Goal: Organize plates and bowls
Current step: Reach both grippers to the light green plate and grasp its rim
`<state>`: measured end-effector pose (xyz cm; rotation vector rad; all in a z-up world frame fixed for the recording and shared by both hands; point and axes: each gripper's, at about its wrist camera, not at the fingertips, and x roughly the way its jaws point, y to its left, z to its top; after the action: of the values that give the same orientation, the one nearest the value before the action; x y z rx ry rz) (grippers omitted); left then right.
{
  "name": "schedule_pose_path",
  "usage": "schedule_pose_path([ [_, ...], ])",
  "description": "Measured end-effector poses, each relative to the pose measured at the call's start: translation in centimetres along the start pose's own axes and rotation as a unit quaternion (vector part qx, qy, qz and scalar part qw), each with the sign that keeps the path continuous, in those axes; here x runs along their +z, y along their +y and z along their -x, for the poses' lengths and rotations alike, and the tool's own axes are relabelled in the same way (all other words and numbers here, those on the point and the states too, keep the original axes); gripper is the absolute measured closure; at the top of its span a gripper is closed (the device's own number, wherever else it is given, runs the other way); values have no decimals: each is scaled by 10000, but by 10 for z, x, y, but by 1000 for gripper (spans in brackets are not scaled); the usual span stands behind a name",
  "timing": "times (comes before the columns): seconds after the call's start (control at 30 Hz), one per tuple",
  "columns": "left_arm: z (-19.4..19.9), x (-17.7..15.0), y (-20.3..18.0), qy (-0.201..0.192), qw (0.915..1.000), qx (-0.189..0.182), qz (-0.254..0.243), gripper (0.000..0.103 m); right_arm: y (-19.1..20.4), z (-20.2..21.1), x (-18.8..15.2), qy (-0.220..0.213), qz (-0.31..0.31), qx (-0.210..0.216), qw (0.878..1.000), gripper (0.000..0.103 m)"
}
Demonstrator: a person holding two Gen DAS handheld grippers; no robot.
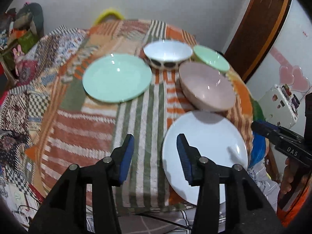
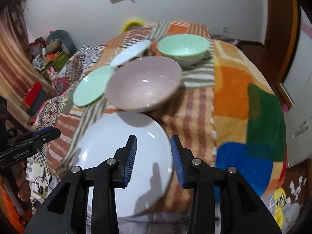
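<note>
A white plate (image 1: 210, 152) (image 2: 117, 156) lies at the near edge of the cloth-covered table (image 1: 97, 128). Behind it stand a pink bowl (image 1: 206, 85) (image 2: 144, 85), a mint bowl (image 1: 211, 58) (image 2: 183, 45), and a white bowl with dark spots (image 1: 167, 55) (image 2: 130, 53). A mint plate (image 1: 117, 78) (image 2: 90, 86) lies to the left. My left gripper (image 1: 155, 146) is open above the cloth, its right finger over the white plate's left rim. My right gripper (image 2: 153, 148) is open over the white plate's right rim; it also shows in the left wrist view (image 1: 259, 127).
The table's patterned cloth (image 2: 243, 101) drops off at the near and right edges. A yellow chair back (image 1: 110, 14) stands behind the table. Clutter and boxes (image 2: 48, 58) sit at the left wall. A wooden door frame (image 1: 259, 31) is at the right.
</note>
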<state>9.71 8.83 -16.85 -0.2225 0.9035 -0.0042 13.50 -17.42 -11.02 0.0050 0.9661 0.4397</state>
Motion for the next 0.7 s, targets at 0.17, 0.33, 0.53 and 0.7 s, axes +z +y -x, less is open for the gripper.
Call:
schedule_pose_path([
  [0.17, 16, 15, 16, -437, 9988, 172, 99, 39, 31, -8, 22, -174, 257, 339, 9989, 58],
  [0.33, 10, 30, 56, -529, 9965, 392, 514, 36, 64, -21, 42, -298, 520, 584, 9965, 54],
  [0.53, -13, 40, 108, -426, 9920, 728, 936, 36, 92, -52, 57, -219, 772, 589, 9950, 54],
  [0.7, -42, 49, 145, -278, 9896, 808, 1156, 36, 110, -83, 73, -17, 814, 554, 9951, 54],
])
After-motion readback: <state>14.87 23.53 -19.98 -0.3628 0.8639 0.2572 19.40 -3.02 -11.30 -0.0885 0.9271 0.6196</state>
